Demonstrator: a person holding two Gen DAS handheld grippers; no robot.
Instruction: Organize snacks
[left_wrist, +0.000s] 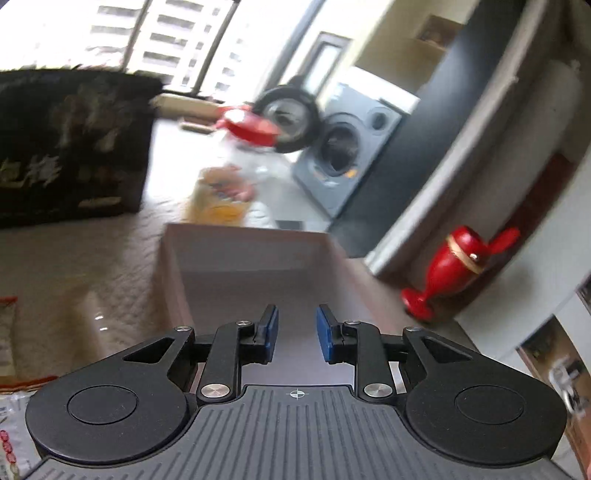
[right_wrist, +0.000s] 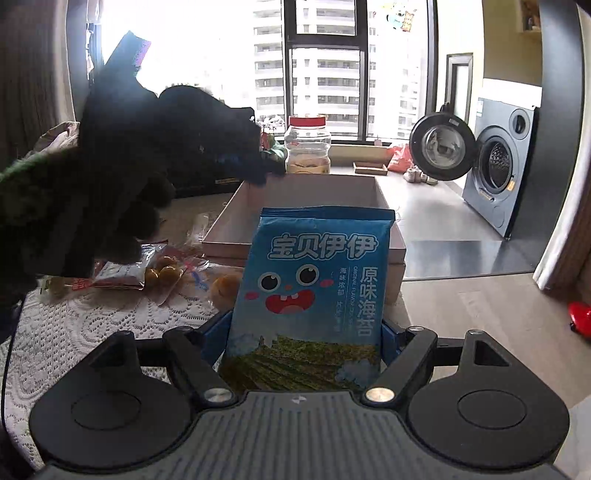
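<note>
White lace cloth (right_wrist: 74, 332) covers the table, where an open cardboard box (right_wrist: 229, 221) sits near its far edge. Left gripper (left_wrist: 296, 328) hangs over the box's bare interior – jaws narrowed, nothing between them. Right gripper (right_wrist: 306, 332) clamps a blue seaweed packet (right_wrist: 314, 280) upright just short of the box's near rim – loose snacks (right_wrist: 162, 269) lie left.

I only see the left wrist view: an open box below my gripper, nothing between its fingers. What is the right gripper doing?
Observer: The right gripper is shut on a blue seaweed packet, held upright.
Operator: Where is that packet relative to the box?
Observer: It is on the near side of the box, not yet inside.
Operator: Any snacks left outside?
Observer: Yes, clear snack packets lie on the lace cloth, left of the box.
</note>
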